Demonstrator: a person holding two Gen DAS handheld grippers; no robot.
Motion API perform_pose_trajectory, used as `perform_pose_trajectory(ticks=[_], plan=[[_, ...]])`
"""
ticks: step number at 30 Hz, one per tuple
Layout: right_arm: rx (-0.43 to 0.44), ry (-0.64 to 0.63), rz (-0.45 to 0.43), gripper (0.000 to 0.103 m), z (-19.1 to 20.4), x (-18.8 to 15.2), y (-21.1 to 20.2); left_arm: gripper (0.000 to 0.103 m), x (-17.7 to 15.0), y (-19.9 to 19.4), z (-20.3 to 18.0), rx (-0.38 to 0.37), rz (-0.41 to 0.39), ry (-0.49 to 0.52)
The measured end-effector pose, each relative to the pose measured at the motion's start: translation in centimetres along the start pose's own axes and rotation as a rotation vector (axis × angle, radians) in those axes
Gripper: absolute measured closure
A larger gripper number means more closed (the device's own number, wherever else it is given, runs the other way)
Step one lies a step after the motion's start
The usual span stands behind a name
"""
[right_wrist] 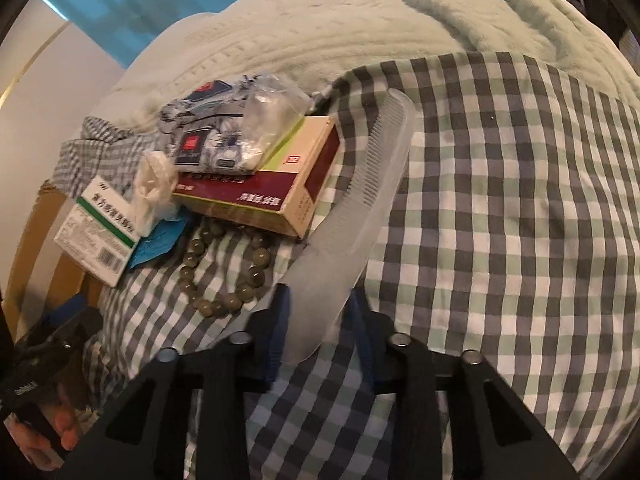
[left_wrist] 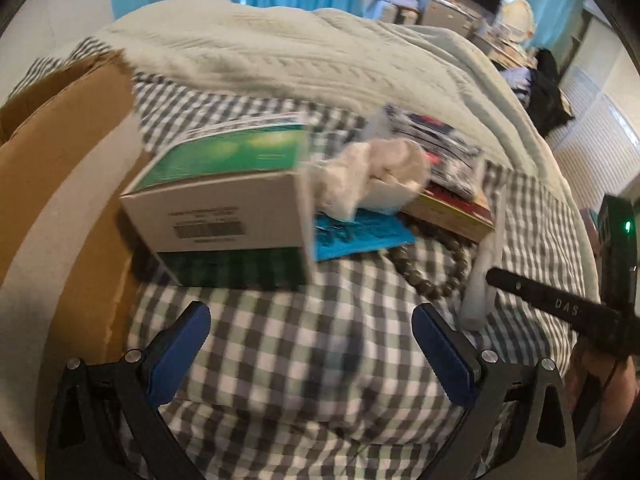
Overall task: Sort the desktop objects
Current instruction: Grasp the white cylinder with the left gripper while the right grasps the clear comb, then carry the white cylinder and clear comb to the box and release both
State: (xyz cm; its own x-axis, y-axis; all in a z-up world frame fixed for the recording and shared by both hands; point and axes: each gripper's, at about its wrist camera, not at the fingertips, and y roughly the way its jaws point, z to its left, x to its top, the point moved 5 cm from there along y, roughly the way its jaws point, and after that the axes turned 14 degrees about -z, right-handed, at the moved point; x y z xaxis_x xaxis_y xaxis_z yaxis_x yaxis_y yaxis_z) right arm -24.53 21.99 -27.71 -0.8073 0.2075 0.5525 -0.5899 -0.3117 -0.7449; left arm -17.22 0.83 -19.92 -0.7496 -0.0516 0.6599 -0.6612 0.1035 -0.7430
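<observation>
the right gripper (right_wrist: 320, 320) has its blue pads clamped on the handle end of a translucent comb (right_wrist: 372, 184), which lies on the checked sheet (right_wrist: 500, 200) just beside a red and tan box (right_wrist: 276, 192). the left gripper (left_wrist: 310, 344) hangs with jaws wide apart and nothing between them, above bare sheet in front of a green and white box (left_wrist: 224, 200). a bead bracelet (right_wrist: 224, 268) lies between the boxes and the comb, near a crumpled tissue (left_wrist: 372, 172) and a blue packet (left_wrist: 356, 236). a cardboard box (left_wrist: 60, 184) stands at the left
</observation>
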Motion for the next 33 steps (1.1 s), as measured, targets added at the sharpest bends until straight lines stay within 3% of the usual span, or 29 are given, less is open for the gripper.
perform_pose_trajectory(ticks=[3,9,12,19,21,24,28,33], plan=[[-0.017,-0.034,-0.001,0.093,-0.3,-0.5,-1.1,0.000,-0.5,-0.2,-1.8,-0.048,0.007,0.037],[-0.034,-0.008,0.009,0.094,-2.6,-1.6,-3.4,0.000,-0.6,0.4,-6.1,-0.182,0.030,0.076],[-0.039,0.021,0.007,0.094,-3.8,-1.8,-4.1,0.003,-0.6,1.4,-8.7,-0.246,0.069,0.151],[-0.069,0.015,0.005,0.094,-4.4,-1.4,-4.1,0.027,-1.2,4.8,-11.6,-0.263,0.149,0.298],[-0.071,0.011,0.006,0.094,-4.6,-1.4,-4.2,0.043,-1.4,5.5,-11.8,-0.266,0.157,0.303],[-0.070,0.011,0.007,0.094,-4.4,-1.5,-4.0,0.083,-1.7,5.7,-12.7,-0.310,0.154,0.348],[-0.072,0.004,0.006,0.094,-4.9,-1.6,-4.3,0.086,-2.2,4.6,-13.2,-0.336,0.126,0.416],[-0.083,0.018,0.003,0.094,-5.6,-1.6,-4.8,0.086,-1.7,3.0,-11.1,-0.352,0.132,0.294]])
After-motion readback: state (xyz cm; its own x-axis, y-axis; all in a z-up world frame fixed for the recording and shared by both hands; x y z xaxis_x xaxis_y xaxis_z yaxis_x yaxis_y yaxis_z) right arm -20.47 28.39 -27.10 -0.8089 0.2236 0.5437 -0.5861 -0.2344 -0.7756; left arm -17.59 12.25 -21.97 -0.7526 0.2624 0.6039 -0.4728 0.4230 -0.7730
